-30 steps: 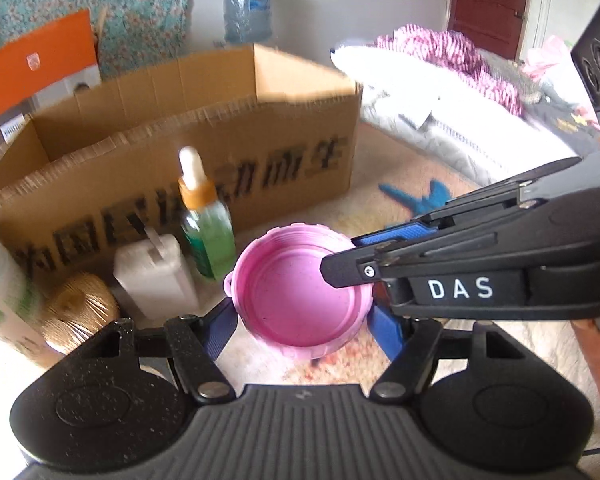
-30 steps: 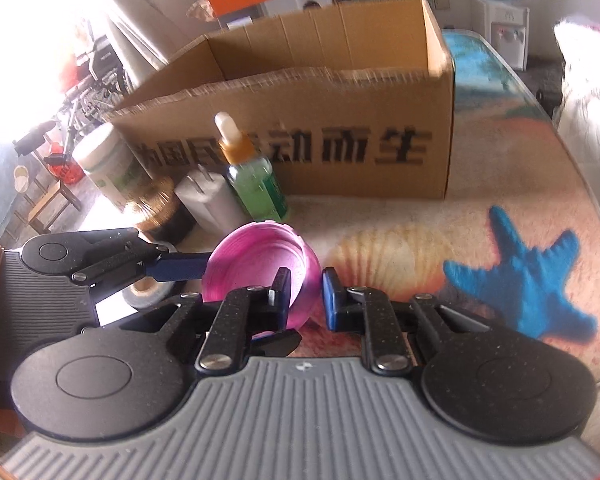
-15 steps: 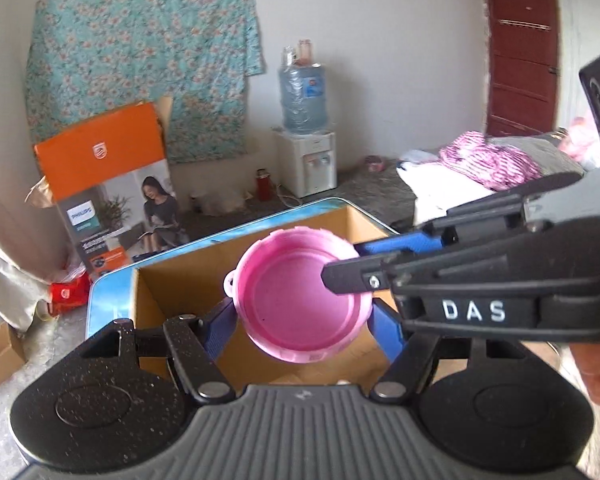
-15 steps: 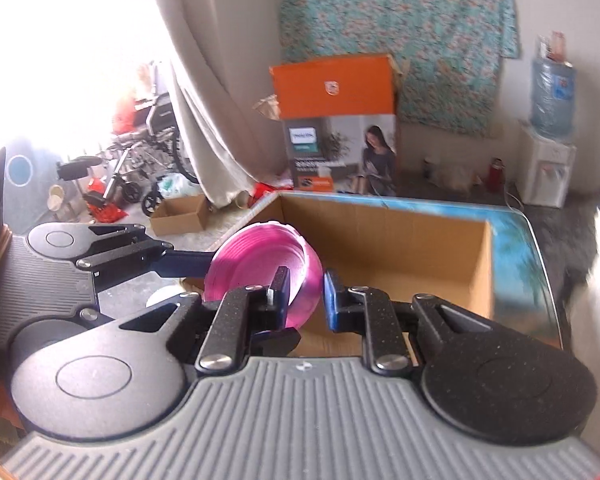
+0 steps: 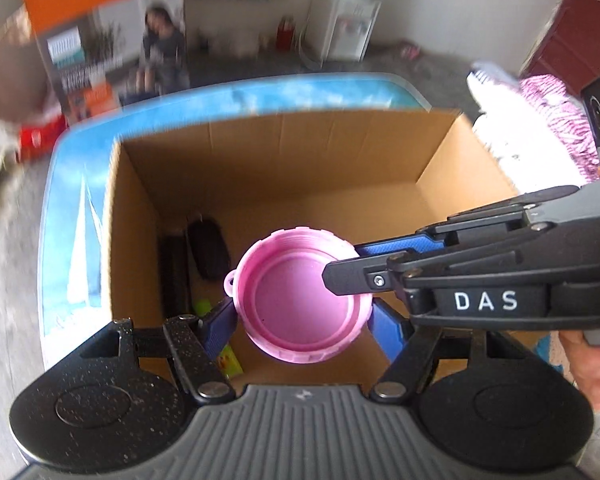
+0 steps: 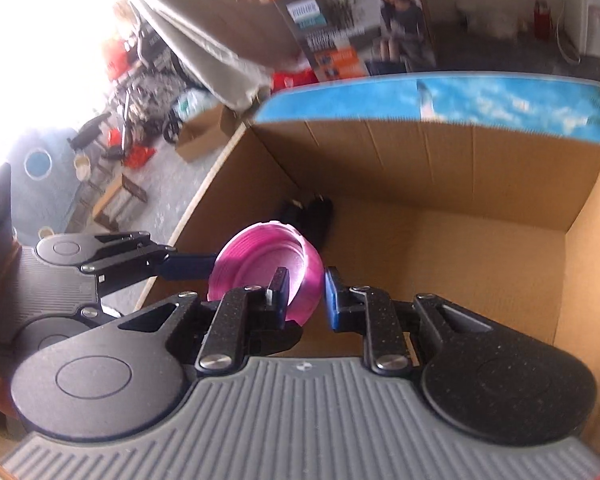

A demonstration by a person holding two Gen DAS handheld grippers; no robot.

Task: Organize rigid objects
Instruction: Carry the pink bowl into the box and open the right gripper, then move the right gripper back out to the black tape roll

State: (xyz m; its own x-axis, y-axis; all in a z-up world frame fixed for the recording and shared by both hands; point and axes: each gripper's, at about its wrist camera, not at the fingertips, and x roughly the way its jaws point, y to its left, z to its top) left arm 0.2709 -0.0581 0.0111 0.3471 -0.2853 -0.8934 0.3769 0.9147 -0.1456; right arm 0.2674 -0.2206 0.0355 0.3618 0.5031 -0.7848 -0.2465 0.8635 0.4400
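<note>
- The background is a blurred room: an orange printed carton (image 5: 100,20) stands on the floor beyond a table with a blue seaside-print top (image 5: 76,208), and a white water dispenser (image 5: 344,28) is cut off at the frame's upper edge.
- An open brown cardboard box (image 5: 284,168) sits on that table, seen from above in both wrist views.
- The left gripper (image 5: 300,316) has its blue fingers (image 5: 220,324) closed on opposite sides of a round pink plastic lid (image 5: 300,300), held hollow side up over the box interior (a small loop sticks out at its left rim).
- The right gripper (image 6: 306,296) reaches in from the side; its fingers straddle the lid's wall, one inside and one outside, but a visible gap remains beside the outer pad (image 6: 332,300), so whether they are pinching cannot be told.
- On the box floor lie dark objects (image 5: 208,248) too blurred to identify, and a yellow-green item (image 5: 228,356) mostly hidden behind the left gripper.
</note>
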